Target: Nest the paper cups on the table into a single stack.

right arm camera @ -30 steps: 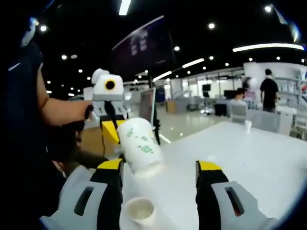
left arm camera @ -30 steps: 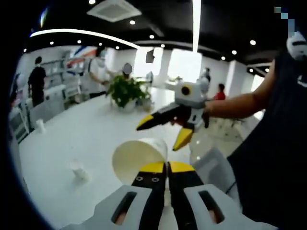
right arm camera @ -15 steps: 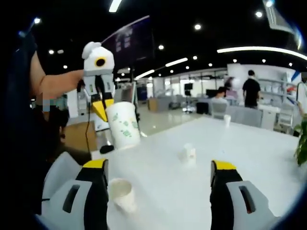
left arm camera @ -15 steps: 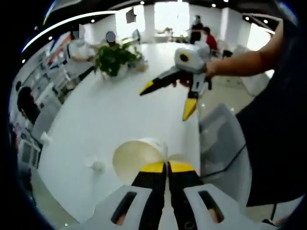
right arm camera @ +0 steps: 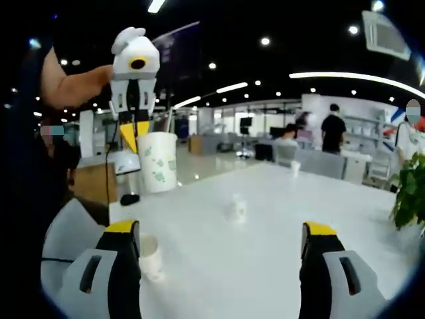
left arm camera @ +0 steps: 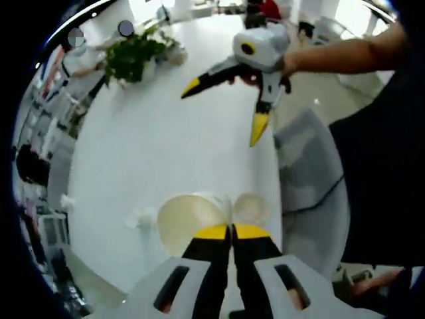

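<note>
White surface (right arm camera: 279, 219): left gripper (left arm camera: 231, 230), jaws clamped on held cup's (left arm camera: 192, 222) rim, should lower squarely into cup below (left arm camera: 251, 207); right gripper (right arm camera: 222, 232) gapes.

Held paper cup (right arm camera: 157, 170): raised and turned upright from tilted, carried by left gripper (right arm camera: 135, 139), above near table cup (right arm camera: 149, 258). Right gripper (right arm camera: 219, 232): jaws spread wider.

White worktop (right arm camera: 279, 219), long, glossy. On it in right gripper view: upright paper cup (right arm camera: 150, 258) at 8 o'clock near the edge, small crumpled cup (right arm camera: 235, 209) about centre, another small cup (right arm camera: 296, 168) far at 1 o'clock, potted plant (right arm camera: 410, 193) at 3 o'clock, dark small object (right arm camera: 129, 199) at 9 o'clock
</note>
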